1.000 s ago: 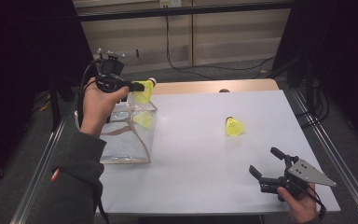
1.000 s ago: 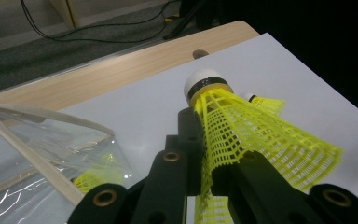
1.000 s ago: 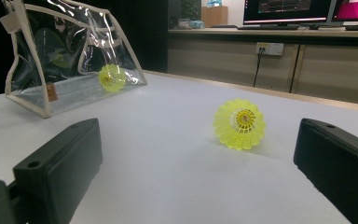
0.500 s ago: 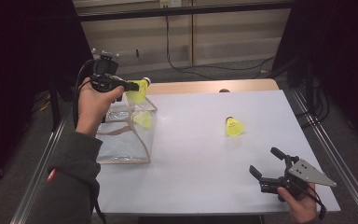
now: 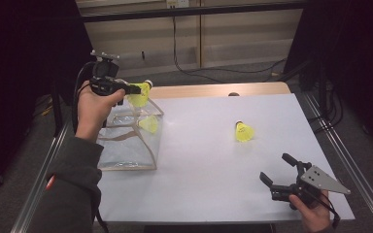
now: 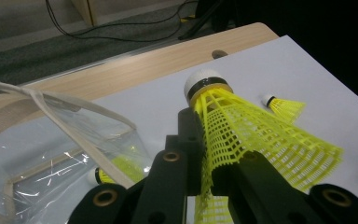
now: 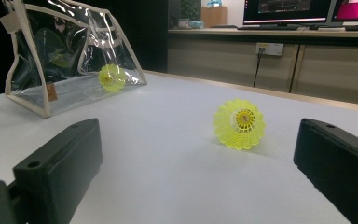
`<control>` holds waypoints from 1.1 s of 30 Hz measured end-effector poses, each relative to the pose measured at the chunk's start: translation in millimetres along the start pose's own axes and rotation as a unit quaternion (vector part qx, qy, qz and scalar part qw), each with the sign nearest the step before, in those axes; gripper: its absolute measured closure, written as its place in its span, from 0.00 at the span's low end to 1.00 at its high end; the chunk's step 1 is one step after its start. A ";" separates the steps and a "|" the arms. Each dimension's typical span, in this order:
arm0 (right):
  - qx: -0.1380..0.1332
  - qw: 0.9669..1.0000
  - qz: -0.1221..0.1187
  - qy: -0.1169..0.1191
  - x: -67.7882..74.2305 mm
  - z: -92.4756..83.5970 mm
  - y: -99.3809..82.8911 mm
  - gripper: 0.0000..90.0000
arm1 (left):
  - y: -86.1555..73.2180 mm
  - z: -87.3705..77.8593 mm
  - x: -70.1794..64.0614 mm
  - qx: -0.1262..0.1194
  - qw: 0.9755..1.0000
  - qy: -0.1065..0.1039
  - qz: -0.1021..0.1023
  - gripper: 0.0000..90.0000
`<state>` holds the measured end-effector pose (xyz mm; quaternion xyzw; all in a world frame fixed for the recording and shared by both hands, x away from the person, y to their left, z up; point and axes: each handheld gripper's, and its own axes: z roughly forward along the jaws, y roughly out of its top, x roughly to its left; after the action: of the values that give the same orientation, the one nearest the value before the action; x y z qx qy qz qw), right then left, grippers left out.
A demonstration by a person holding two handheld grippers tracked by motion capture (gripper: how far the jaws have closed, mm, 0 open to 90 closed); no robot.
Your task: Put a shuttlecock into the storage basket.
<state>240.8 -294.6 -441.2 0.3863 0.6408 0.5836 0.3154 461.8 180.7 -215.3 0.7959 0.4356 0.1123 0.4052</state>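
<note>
My left gripper (image 5: 137, 89) is shut on a yellow mesh shuttlecock (image 5: 141, 97), held in the air over the far rim of a clear plastic bag (image 5: 126, 150). In the left gripper view the jaws pinch the shuttlecock's skirt (image 6: 242, 126), white cork pointing away. A second yellow shuttlecock (image 5: 149, 124) lies inside the bag. A third shuttlecock (image 5: 243, 132) lies on the white table right of centre. My right gripper (image 5: 275, 167) stands open low at the front right, and its own view faces that third shuttlecock (image 7: 239, 123), some way ahead between the jaws.
The white tabletop (image 5: 204, 160) ends in a wooden strip (image 5: 213, 90) at the back and metal rails at the sides. Cables lie on the floor behind. The bag (image 7: 70, 51) stands upright at the table's left side with its mouth open.
My left hand has drifted slightly left and back with the shuttlecock still in its jaws. The right gripper has not moved.
</note>
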 end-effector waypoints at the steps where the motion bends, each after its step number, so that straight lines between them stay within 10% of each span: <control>1: 0.000 1.000 0.000 0.000 0.0 0.0 0.0 0.01 | 0.0 -0.2 0.1 0.000 1.000 0.001 -0.001 0.97; 33: 0.000 1.000 -0.001 -0.002 0.0 -0.4 0.0 0.01 | -4.3 -13.3 17.1 -0.005 1.000 0.026 -0.016 0.97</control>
<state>240.4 -294.8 -441.1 0.3874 0.6406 0.5823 0.3170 462.3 202.6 -212.9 0.7838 0.4579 0.1288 0.3993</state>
